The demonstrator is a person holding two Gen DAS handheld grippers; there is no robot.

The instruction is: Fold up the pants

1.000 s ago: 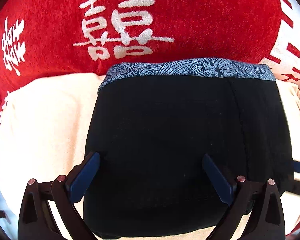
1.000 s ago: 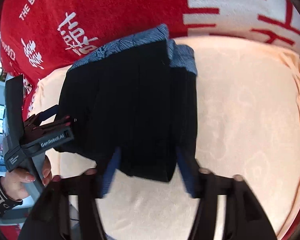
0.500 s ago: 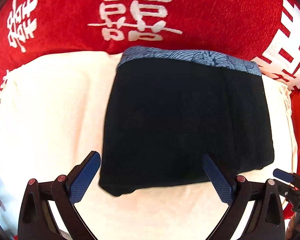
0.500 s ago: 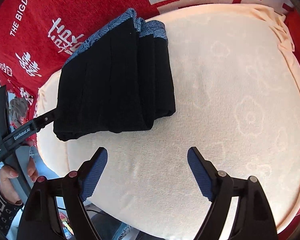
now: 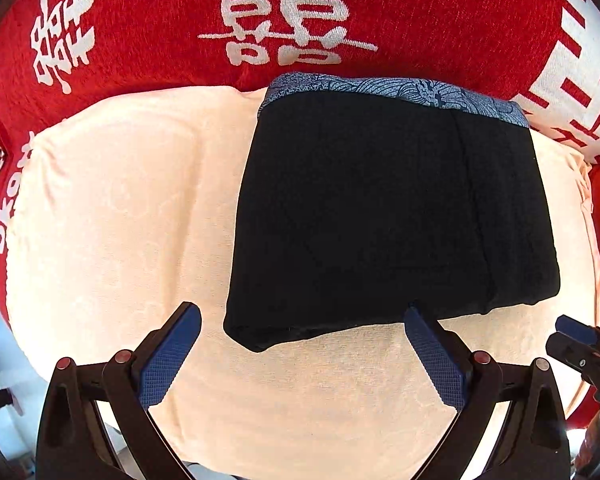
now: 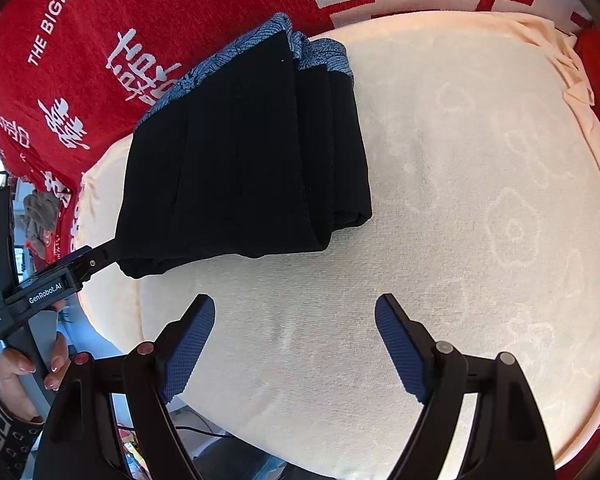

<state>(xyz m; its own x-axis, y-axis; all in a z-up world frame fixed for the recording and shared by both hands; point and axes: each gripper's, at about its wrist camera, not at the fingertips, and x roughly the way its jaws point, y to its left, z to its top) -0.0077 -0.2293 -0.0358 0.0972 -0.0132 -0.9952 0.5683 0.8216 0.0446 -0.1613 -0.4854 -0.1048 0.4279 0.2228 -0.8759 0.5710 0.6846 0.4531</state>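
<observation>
Home; red cushions with wedding characters; cream seat cover

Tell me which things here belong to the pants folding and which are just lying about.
Job:
- pants, folded, on the cushion
- left tongs, open, empty
- right tongs, open, empty
- cream cushion underneath

Lying about:
- red blanket behind
- cable below the cushion's edge

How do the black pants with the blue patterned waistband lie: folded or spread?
Folded: the black pants with the blue patterned waistband form a compact stack, layered edges showing, on the cream cushion.
</observation>
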